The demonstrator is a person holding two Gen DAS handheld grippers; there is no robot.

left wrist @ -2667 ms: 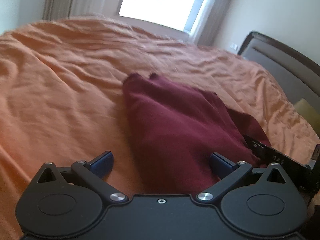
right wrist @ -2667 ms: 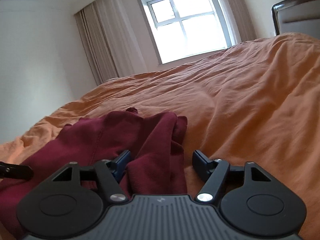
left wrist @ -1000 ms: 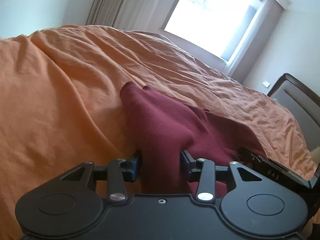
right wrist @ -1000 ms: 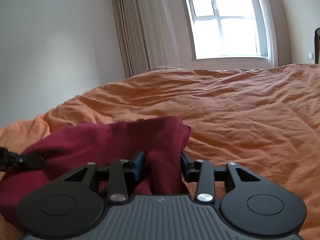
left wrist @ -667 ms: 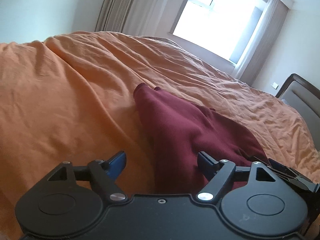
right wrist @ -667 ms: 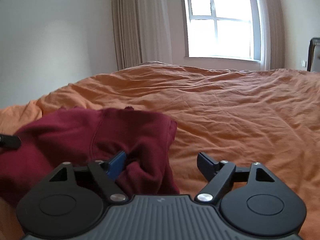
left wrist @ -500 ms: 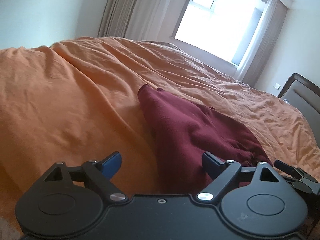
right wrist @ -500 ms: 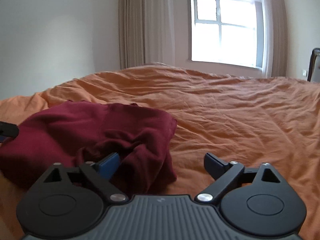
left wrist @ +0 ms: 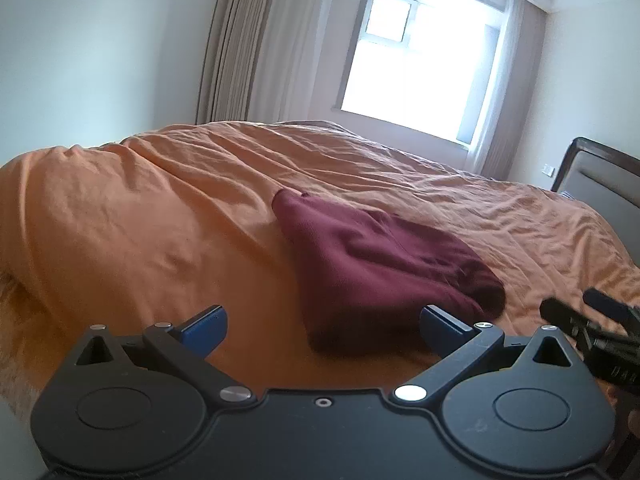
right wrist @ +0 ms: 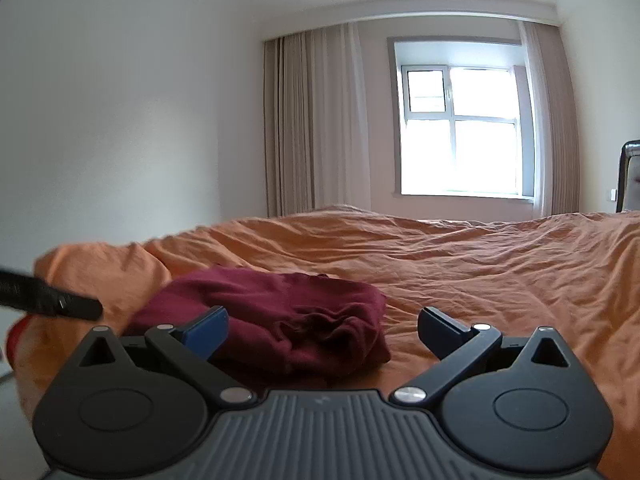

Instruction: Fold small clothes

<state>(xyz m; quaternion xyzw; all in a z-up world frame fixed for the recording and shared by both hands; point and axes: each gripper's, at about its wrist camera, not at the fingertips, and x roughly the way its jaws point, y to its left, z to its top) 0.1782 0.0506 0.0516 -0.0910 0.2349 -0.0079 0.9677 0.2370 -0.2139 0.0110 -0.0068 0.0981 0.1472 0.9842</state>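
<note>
the garment lies in a loose folded bundle on the orange bed, near the edge closest to the cameras. its left side is fairly smooth and tapers toward a far corner; its right end is bunched into soft creases, clearest in the right wrist view. judging by that lumpy end, the fold looks rough rather than finished, so a tidy-up or another fold is probably due.

the left gripper hangs just short of the bundle's near edge with its jaws spread wide and nothing between them. the right gripper is likewise wide open and empty, held low in front of the creased end. both sit clear of the cloth, which suggests a pause to look over the result or to pick new grip points. each tool shows in the other's view: the right one as a dark shape at the right edge of the left view, the left one as a dark bar at the left edge of the right view.

around it, the bed is wrinkled but bare. a window with curtains fills the far wall, and a dark headboard stands to the right. nothing blocks the way to the garment; the only hindrance is the soft, rumpled bedding beneath, which could drag with it.
</note>
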